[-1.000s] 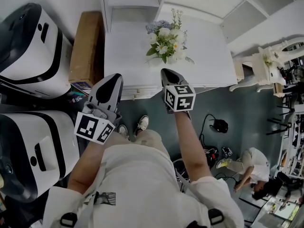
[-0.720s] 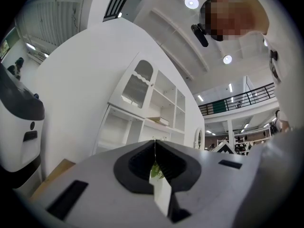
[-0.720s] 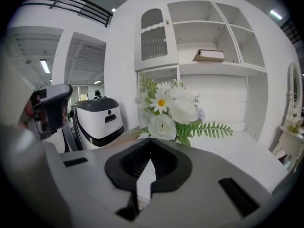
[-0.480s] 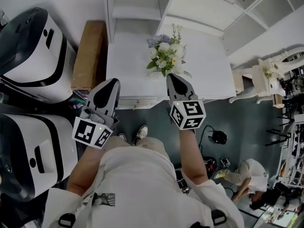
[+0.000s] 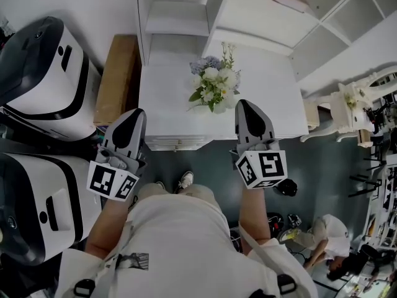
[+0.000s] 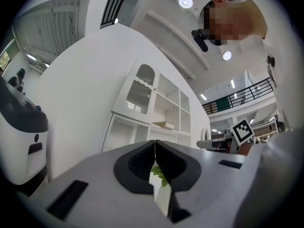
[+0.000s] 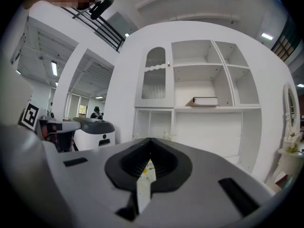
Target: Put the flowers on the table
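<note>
The flowers (image 5: 214,85), a bouquet of white and pale blue blooms with green leaves, stand upright on the white table (image 5: 273,98). My left gripper (image 5: 133,114) hovers at the table's near edge, left of the bouquet, shut and empty. My right gripper (image 5: 244,104) hangs over the near edge just right of the flowers, apart from them, also shut with nothing held. In the left gripper view the jaws meet at the tips (image 6: 155,141), and green leaves (image 6: 160,176) show through the slit below. The right gripper view shows its jaws closed (image 7: 150,139).
Two large white machines (image 5: 37,73) (image 5: 37,197) stand at the left, with a brown box (image 5: 116,73) beside the table. White shelving (image 5: 180,17) lies behind it. An ornate white stand (image 5: 350,98), floor cables (image 5: 282,185) and a crouching person (image 5: 329,228) are at the right.
The right gripper has drawn back and to the right, away from the bouquet. The left gripper has shifted slightly left. The flowers stay standing on the table.
</note>
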The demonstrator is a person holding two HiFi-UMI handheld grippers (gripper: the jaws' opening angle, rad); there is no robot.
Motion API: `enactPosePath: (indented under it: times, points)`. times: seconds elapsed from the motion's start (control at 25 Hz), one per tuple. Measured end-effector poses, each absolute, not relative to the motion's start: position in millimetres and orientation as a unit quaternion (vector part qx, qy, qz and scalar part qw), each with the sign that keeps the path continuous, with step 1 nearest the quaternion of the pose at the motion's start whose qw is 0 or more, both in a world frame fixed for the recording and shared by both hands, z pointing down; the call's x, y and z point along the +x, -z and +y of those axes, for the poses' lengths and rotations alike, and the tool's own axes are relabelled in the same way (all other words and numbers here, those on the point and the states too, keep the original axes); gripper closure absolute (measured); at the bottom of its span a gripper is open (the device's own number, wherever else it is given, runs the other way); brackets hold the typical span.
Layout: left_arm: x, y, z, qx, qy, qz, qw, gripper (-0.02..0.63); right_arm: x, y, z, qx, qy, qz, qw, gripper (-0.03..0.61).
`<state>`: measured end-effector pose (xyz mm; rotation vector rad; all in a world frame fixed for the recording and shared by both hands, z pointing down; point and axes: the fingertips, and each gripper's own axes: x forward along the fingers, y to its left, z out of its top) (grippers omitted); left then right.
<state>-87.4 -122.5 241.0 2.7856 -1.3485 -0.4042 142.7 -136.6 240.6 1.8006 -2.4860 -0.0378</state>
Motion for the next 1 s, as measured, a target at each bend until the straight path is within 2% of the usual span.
enactPosePath:
  times: [1.0]
  points:
    - [-89,-212,-144,0.881,0.136,-0.452,-0.020,0.598,176,-194,-137,0.607,0.063,-0.792,-0.011,0.569]
